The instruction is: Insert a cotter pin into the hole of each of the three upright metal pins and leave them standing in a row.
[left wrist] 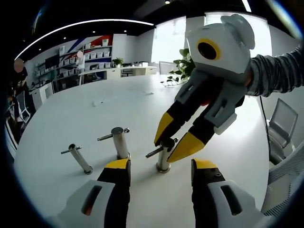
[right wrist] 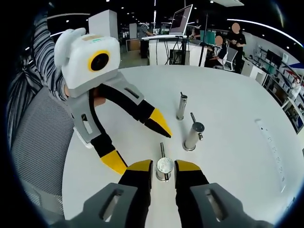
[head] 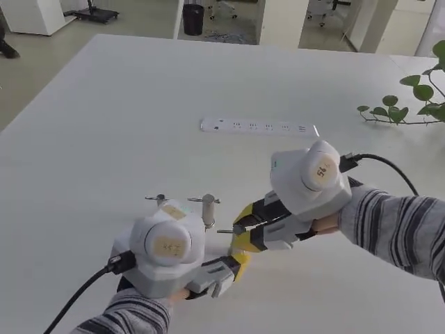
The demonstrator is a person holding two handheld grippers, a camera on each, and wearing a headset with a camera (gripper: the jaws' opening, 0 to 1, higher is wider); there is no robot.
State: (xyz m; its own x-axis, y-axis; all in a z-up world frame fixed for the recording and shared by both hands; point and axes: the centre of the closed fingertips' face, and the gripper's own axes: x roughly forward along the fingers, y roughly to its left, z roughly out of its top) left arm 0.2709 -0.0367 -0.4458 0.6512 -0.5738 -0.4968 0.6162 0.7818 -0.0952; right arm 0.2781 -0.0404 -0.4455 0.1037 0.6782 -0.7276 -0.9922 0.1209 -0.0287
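Three upright metal pins stand in a row on the white table, each with a cotter pin through its top. The far pin and the middle pin stand free. My right gripper is shut on the head of the near pin, whose cotter pin sticks out ahead. From the left gripper view, the right gripper clasps that near pin. My left gripper is open, with one jaw on each side of the pin's base and not touching it.
A white power strip lies farther back on the table. A leafy plant reaches in from the right edge. Office chairs stand beyond the table's side. A trash bin stands on the floor past the far edge.
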